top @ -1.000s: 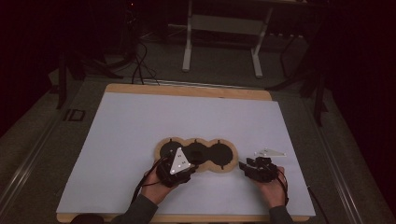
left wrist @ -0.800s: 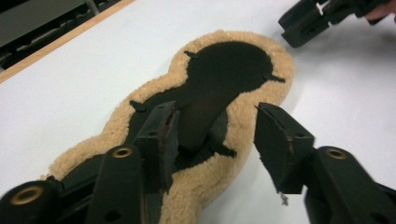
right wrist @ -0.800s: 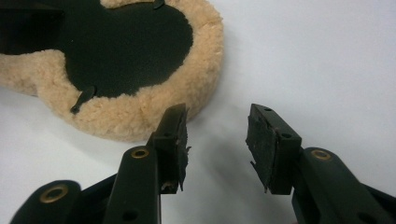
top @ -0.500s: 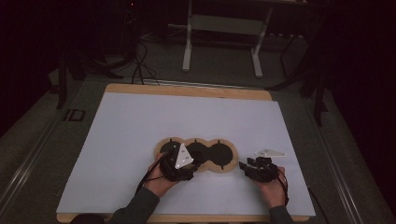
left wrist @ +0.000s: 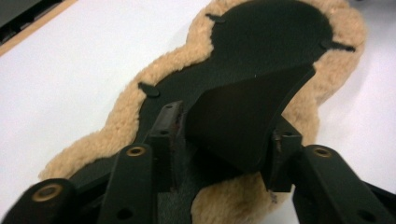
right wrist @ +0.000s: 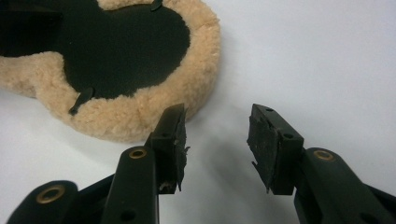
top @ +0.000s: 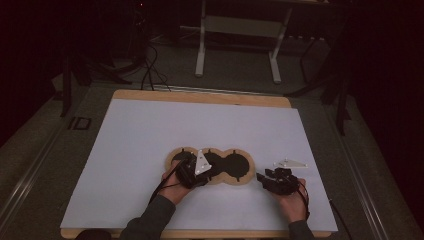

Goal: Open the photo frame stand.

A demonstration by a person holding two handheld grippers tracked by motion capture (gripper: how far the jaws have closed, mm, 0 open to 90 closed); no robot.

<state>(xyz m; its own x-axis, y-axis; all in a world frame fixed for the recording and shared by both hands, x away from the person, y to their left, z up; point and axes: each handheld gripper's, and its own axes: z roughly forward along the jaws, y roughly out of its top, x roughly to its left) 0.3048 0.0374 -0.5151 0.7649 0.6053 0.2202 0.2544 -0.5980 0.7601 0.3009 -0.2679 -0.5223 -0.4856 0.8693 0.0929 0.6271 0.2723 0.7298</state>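
A three-lobed pad [top: 235, 167] with a tan fleece rim [left wrist: 116, 112] and a black centre lies flat near the table's front. My left gripper [top: 192, 172] is over its left lobe. Its jaws have just been closing, and in the left gripper view the left gripper [left wrist: 224, 135] has a raised black flap [left wrist: 238, 116] of the pad's centre standing between them, touching both pads. My right gripper [top: 262, 179] rests on the table just right of the pad. In its own view the right gripper [right wrist: 217, 140] stands open over bare white surface, near the fleece rim [right wrist: 140, 116].
The white table top [top: 150, 135] has a wooden edge [top: 200, 97] at the far side. Beyond it on the dark floor are the white legs of a stand [top: 200, 60] and cables [top: 150, 75].
My left gripper has shifted a little right and forward over the pad's left lobe, and its grey plate has tilted. The right gripper has stayed put.
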